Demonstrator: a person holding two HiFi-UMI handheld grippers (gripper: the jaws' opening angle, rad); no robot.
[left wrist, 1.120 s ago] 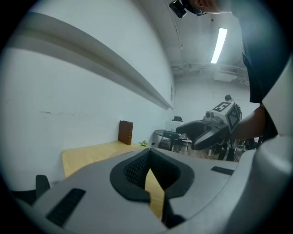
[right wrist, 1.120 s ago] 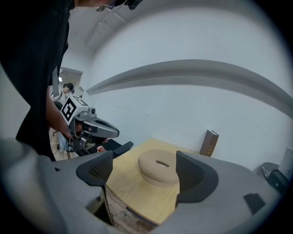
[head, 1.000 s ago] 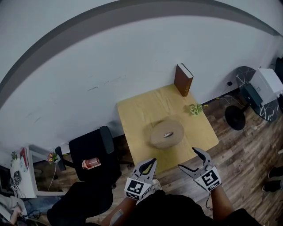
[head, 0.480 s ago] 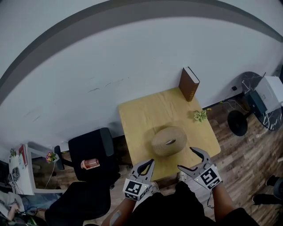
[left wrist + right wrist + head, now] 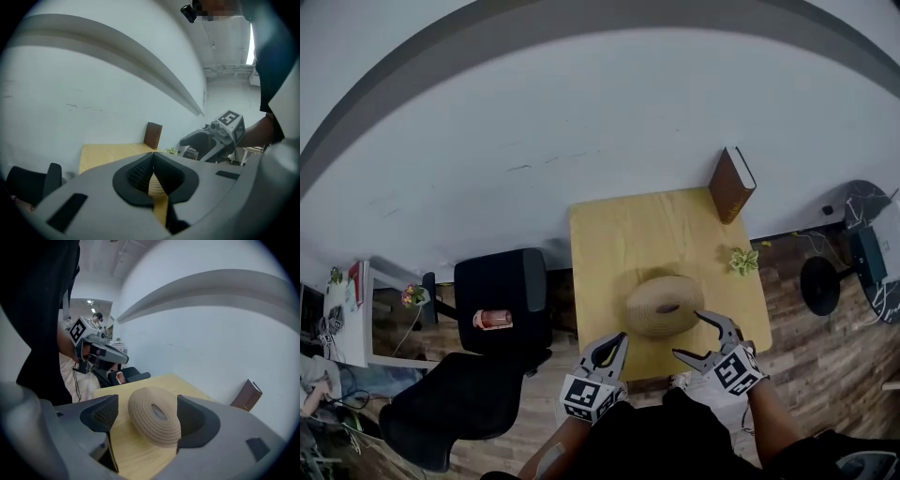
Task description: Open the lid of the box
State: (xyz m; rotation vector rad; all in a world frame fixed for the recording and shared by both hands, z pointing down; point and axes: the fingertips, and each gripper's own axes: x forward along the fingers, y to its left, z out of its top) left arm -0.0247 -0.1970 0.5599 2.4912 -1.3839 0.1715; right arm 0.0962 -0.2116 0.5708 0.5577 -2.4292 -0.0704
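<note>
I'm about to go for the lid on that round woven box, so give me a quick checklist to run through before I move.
1. Lid sits closed on the box: ok.
2. Right gripper is open, with the box framed between its jaws: ok.
3. Right gripper's pads are on the lid: not ok, no contact yet.
4. Left gripper is ready to help: not ok, its jaws are together.
5. Room around the box: ok, the book and the plant stand apart from it on the table.
6. Whether the lid lifts or hinges: cannot tell.
</note>
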